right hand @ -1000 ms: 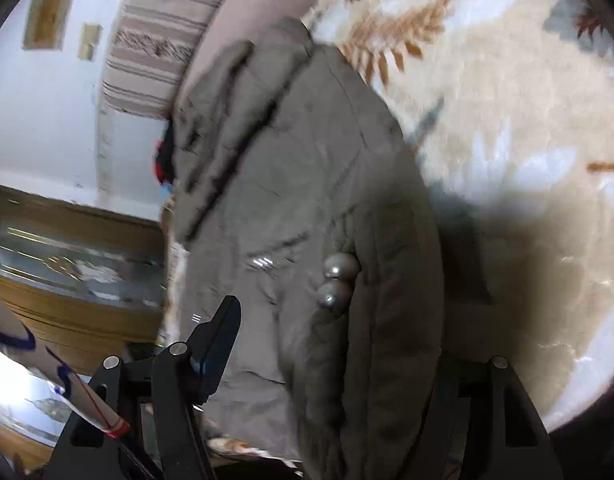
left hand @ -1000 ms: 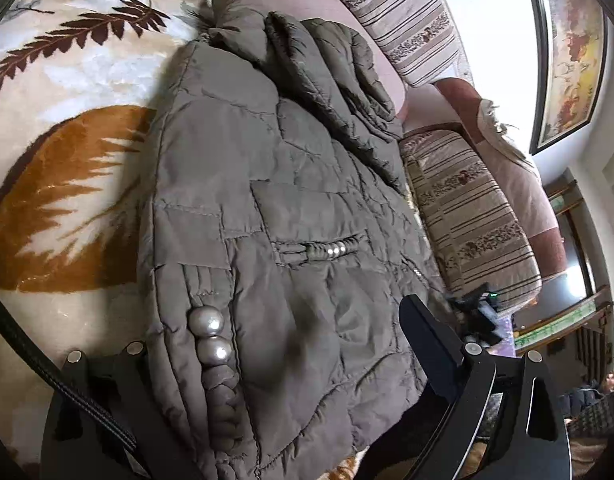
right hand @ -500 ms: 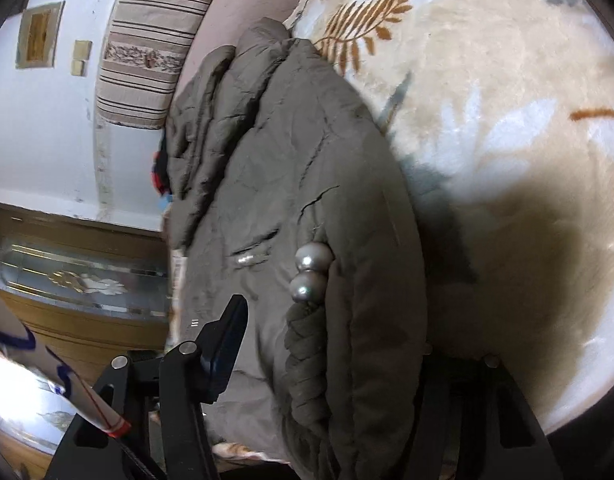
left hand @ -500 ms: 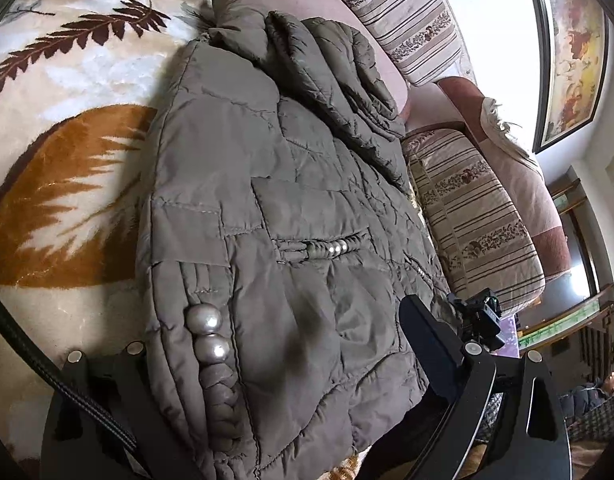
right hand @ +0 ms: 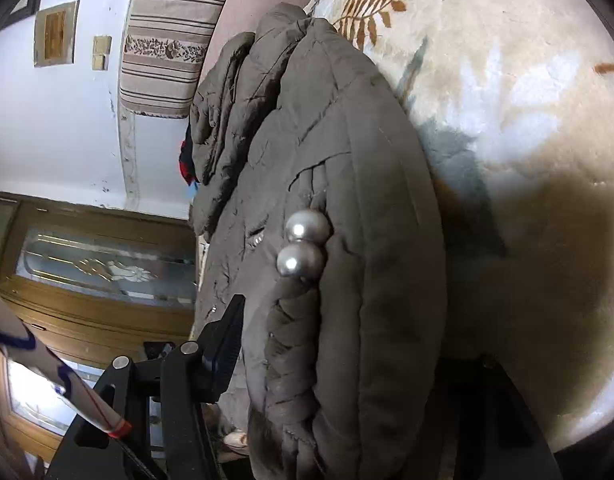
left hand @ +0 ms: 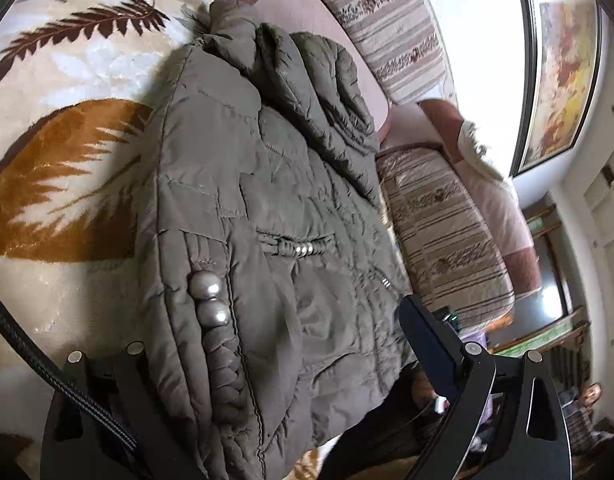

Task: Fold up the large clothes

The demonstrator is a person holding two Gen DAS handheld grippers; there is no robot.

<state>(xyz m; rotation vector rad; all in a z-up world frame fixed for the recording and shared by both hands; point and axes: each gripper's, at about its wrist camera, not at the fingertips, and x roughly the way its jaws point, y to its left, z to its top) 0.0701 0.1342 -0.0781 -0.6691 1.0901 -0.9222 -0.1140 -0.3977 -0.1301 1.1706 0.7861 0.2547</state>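
A padded olive-grey jacket (left hand: 243,200) lies on a cream blanket with brown leaf print (left hand: 59,168); it also shows in the right wrist view (right hand: 339,168). Two silver ball beads (left hand: 209,298) sit on its braided trim. My left gripper (left hand: 275,392) has the jacket's thick hem between its wide-set fingers; its left finger is hidden under the fabric. My right gripper (right hand: 347,376) likewise has the jacket's folded edge between its fingers, beside the beads (right hand: 303,246). Whether either pair of pads presses the fabric I cannot tell.
Striped sofa cushions (left hand: 439,224) run along the jacket's far side, with a pink backrest (left hand: 307,4). A framed picture (left hand: 563,64) hangs on the white wall. A wooden door with glass (right hand: 91,264) is at the left of the right wrist view.
The right gripper has moved in along the jacket edge, so the beads appear larger and higher. The left wrist view has barely changed.
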